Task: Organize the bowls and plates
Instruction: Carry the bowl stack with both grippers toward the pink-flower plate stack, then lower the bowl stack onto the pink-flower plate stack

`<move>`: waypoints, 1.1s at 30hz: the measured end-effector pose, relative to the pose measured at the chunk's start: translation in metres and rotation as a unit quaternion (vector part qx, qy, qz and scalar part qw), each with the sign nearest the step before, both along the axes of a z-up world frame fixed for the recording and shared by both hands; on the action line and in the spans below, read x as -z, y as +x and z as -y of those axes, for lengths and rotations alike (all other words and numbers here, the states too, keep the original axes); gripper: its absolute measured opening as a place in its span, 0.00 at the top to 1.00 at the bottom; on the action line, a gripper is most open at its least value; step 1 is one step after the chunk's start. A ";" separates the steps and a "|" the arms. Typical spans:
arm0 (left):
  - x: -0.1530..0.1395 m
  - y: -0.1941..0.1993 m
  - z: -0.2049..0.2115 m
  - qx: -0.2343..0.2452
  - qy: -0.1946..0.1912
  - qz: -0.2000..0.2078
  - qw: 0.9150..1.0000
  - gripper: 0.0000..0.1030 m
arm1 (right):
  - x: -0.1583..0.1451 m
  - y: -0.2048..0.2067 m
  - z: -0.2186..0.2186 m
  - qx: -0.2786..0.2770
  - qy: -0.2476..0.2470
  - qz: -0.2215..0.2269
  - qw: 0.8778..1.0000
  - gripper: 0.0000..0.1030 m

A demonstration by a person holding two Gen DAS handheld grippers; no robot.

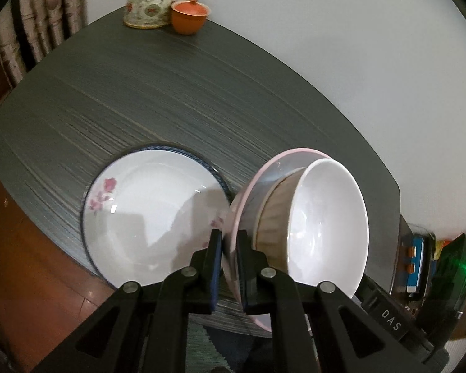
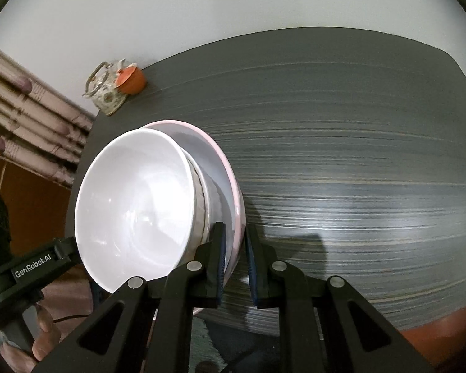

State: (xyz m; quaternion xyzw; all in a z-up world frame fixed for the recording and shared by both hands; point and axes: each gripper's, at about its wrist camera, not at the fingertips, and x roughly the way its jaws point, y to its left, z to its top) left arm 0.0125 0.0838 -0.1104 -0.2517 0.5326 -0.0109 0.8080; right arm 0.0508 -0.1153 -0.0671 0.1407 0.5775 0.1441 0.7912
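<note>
Both grippers, left gripper (image 1: 230,267) and right gripper (image 2: 235,264), were clenched on opposite rim edges of the pink-rimmed plate (image 1: 248,192), which carried the white bowl (image 1: 326,217) above the counter (image 1: 171,93) beside the floral plate (image 1: 146,211). Keeping the two hands level and matched would likely prevent the bowl from sliding while lowering onto the floral plate.

The white bowl (image 1: 326,217) looks like glossy glazed ceramic, as does the pink-rimmed plate (image 2: 233,192) beneath it and the flowered plate (image 1: 149,214). The table (image 1: 171,99) is matt dark wood grain with fine streaks. Both grippers' fingers (image 1: 214,267) are matt black plastic with shiny metal pins.
</note>
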 end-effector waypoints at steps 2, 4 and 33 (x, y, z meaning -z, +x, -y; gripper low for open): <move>0.000 -0.002 -0.007 -0.007 -0.001 -0.001 1.000 0.93 | -0.002 0.003 -0.009 -0.008 0.001 -0.001 1.000 0.86; 0.001 -0.004 -0.014 -0.014 0.001 -0.001 1.000 0.93 | -0.003 0.005 -0.018 -0.017 -0.001 0.000 1.000 0.86; 0.042 -0.018 -0.094 -0.088 -0.015 -0.029 0.996 0.93 | 0.019 0.006 -0.111 -0.097 -0.015 -0.033 0.995 0.86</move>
